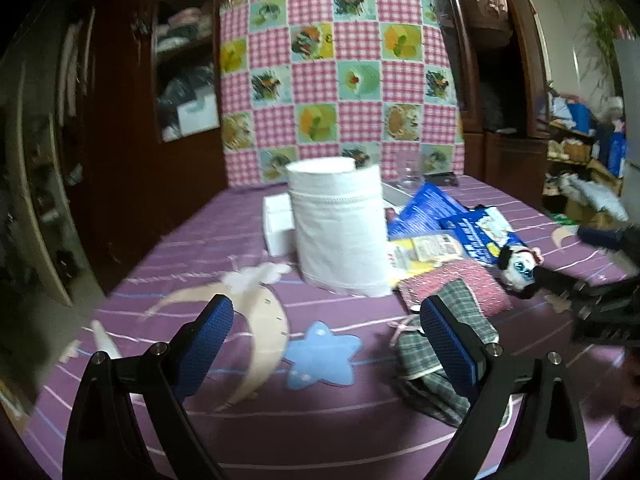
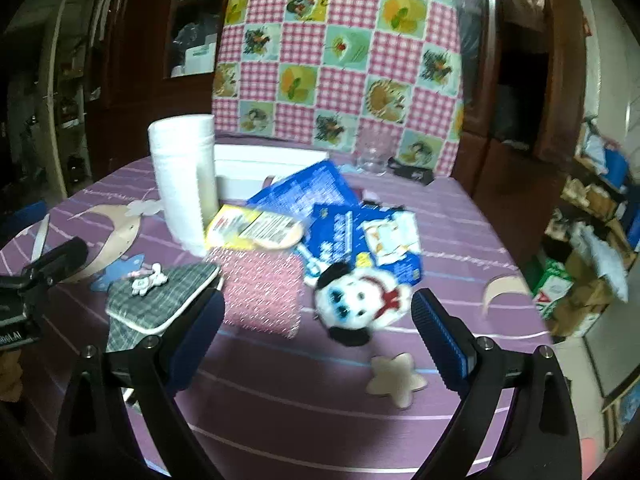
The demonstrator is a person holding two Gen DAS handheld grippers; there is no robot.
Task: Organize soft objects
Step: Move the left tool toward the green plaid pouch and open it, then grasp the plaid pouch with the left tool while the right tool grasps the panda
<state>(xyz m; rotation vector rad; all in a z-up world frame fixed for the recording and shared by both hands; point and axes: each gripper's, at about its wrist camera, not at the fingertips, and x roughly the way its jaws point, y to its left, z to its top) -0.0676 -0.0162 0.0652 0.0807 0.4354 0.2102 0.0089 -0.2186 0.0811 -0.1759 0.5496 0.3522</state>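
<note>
Plush panda (image 2: 360, 304) just ahead, between open right hand-held gripper (image 2: 316, 320) fingers.

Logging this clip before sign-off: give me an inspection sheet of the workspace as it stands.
Surface: purple sheet with moon and star appliqués.
Job's things: panda plush, plaid pouch, pink cloth, lying close together.
Clutter: white paper roll upright; blue packets, yellow packet, white box, clear glass.
Grippers: left gripper open over the sheet; right gripper open, the plush between its fingers.
Cables: nothing seen.
Surroundings: checked quilt, dark wardrobes, boxes at right.
</note>
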